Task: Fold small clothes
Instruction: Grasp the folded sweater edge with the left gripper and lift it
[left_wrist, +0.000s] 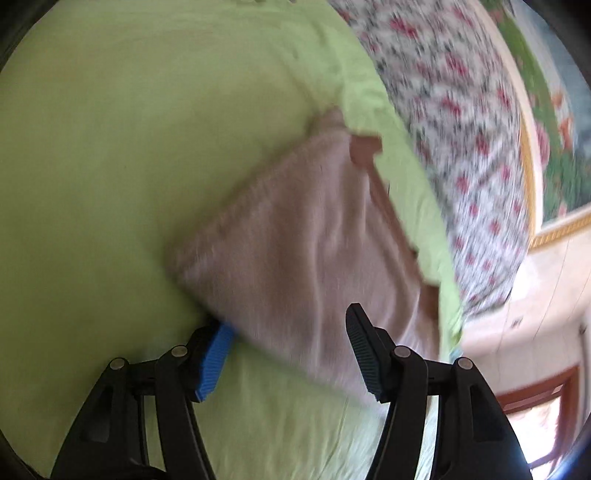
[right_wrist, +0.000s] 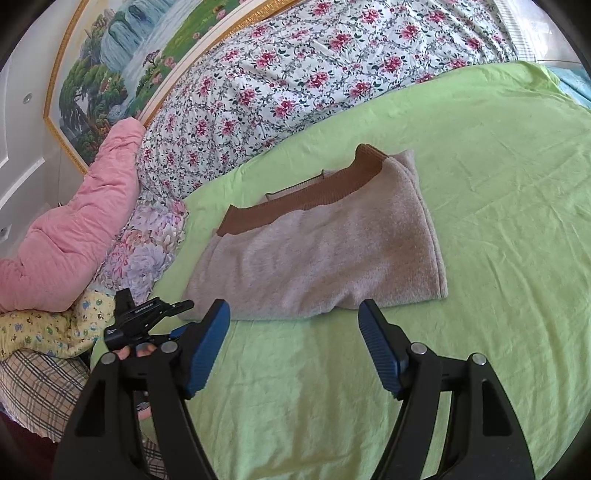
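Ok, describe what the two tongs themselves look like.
Both are alike: the left tongs and right tongs have black plastic scissor-like arms joined by round silver rivets. Each finger ends in a long ribbed blue pad. No cables, lettering or sleeves show on them.

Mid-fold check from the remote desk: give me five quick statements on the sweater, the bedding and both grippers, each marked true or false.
1. The beige sweater lies on a green sheet. True.
2. The sweater has a blue collar. False: its collar band is brown.
3. The right gripper is clamped on the sweater. False: its jaws stand open, short of the near edge, with nothing between them.
4. A floral quilt lies beyond the sweater. True.
5. The left gripper is shut on the sweater. False: its jaws are apart at the sweater's near edge, not pressing it.
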